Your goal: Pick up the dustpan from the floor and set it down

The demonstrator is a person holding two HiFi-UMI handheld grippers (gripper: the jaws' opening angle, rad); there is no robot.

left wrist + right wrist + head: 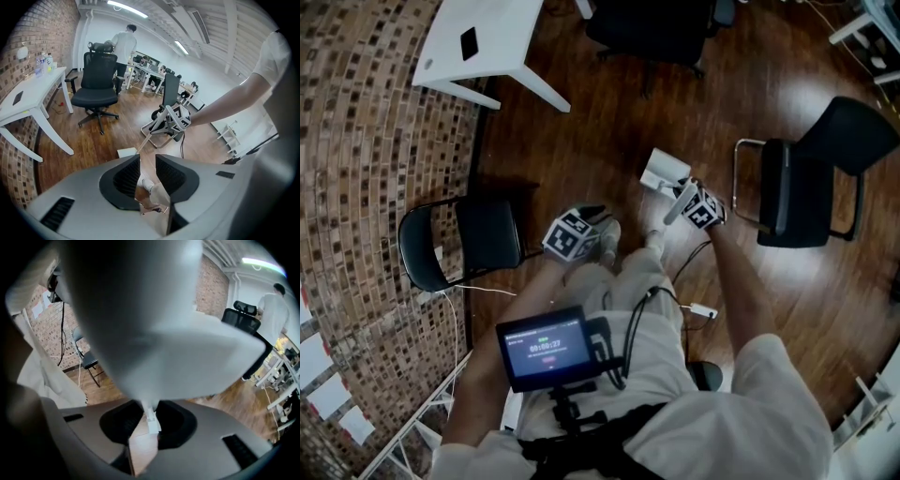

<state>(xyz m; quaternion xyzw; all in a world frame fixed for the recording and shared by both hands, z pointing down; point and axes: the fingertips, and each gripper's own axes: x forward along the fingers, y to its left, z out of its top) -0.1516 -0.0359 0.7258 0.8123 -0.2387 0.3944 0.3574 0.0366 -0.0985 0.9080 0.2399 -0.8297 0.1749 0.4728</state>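
Dustpan (664,172): handle clamped in right tool (688,199), jaws tight together. Pan at tool's 11 o'clock, apparently just clear of floor (609,103). Left tool (578,234): jaws parted, empty. Pickup seemingly done; set-down outstanding.

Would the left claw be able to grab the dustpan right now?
Probably yes: the left claw is open, empty, with nothing between it and the dustpan in the right claw.

The wooden floor (609,112) carries a white table (487,37) far left, a black folding chair (483,234) near left and a black chair (797,187) right.
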